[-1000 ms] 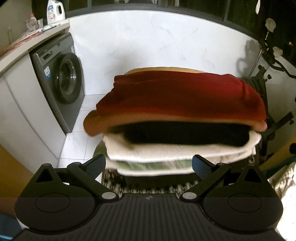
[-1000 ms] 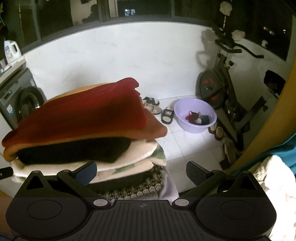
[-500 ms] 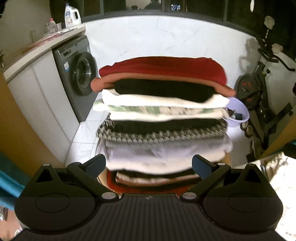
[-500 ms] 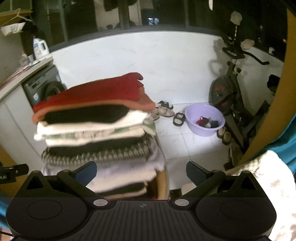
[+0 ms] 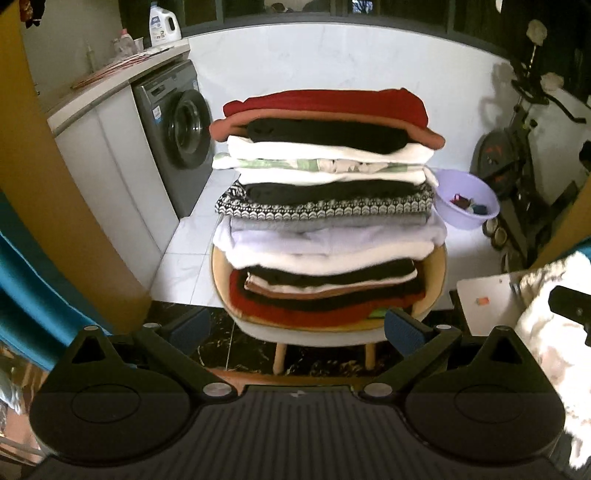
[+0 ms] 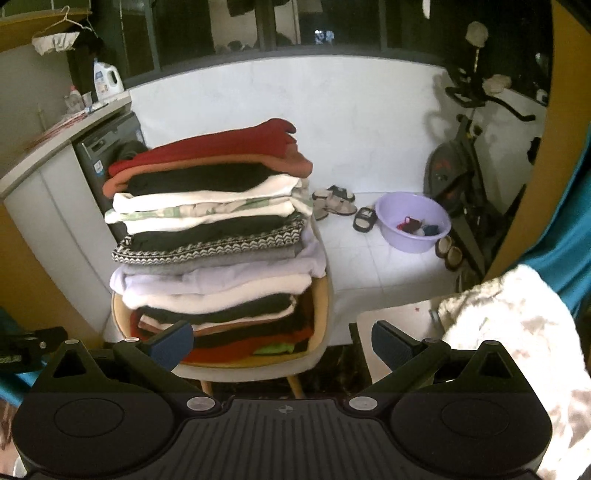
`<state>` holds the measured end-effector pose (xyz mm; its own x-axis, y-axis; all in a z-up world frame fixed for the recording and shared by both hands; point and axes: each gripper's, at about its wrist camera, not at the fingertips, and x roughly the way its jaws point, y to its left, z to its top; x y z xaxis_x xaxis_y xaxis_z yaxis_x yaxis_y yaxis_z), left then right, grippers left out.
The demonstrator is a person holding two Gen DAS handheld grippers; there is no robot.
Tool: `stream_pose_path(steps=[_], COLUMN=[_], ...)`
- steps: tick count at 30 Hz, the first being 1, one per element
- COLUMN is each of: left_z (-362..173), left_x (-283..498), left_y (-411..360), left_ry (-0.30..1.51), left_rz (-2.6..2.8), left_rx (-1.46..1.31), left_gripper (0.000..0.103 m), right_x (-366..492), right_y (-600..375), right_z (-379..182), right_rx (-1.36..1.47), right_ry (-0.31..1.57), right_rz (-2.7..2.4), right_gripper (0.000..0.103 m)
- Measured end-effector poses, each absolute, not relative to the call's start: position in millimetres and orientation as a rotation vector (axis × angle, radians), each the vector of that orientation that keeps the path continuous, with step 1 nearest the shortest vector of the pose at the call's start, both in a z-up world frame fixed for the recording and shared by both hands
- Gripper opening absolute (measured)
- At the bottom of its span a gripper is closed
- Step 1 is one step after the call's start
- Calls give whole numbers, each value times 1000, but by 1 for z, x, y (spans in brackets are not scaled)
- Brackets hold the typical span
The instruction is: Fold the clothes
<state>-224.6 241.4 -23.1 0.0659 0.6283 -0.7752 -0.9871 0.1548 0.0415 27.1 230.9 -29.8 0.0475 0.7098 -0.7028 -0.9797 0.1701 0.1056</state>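
A tall stack of folded clothes point(image 5: 327, 206) point(image 6: 214, 236) rests on a round beige stool point(image 5: 437, 280) point(image 6: 321, 325), topped by a dark red garment point(image 5: 325, 105) point(image 6: 218, 149). My left gripper point(image 5: 297, 328) is open and empty, held back from the stool's front. Further right, my right gripper point(image 6: 282, 345) is open too, with nothing between its fingers. A white fluffy garment point(image 5: 546, 317) point(image 6: 517, 332) lies at the right edge over a small white table point(image 5: 484, 299) point(image 6: 395, 321).
A washing machine point(image 5: 173, 129) point(image 6: 110, 155) stands left under a counter with a detergent bottle point(image 5: 162, 18). A purple basin point(image 5: 467, 203) point(image 6: 413, 221), sandals point(image 6: 334, 201) and an exercise bike point(image 5: 517, 147) point(image 6: 465, 162) occupy the right floor. A teal curtain point(image 5: 26, 295) hangs left.
Both grippers have pulled back and down from the stack. Only its top showed before; the whole stack and the stool now show. Both stay open.
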Motion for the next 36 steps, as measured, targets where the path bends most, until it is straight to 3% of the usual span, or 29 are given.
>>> stream_pose_path(steps=[11, 21, 36], left_z=[-5, -9, -18], left_x=[-262, -289, -296], left_y=[199, 172, 146], left_ry=[779, 780, 804], left_rz=[1307, 1217, 1116], left_rx=[-483, -516, -577], left_gripper=[102, 102, 102], right_x=[-10, -74, -90], right_y=[160, 115, 74], right_z=[-28, -21, -22], right_rx=[-378, -417, -424], right_ry=[774, 727, 743], right_rz=[1178, 1174, 1122], right_gripper=[102, 102, 102])
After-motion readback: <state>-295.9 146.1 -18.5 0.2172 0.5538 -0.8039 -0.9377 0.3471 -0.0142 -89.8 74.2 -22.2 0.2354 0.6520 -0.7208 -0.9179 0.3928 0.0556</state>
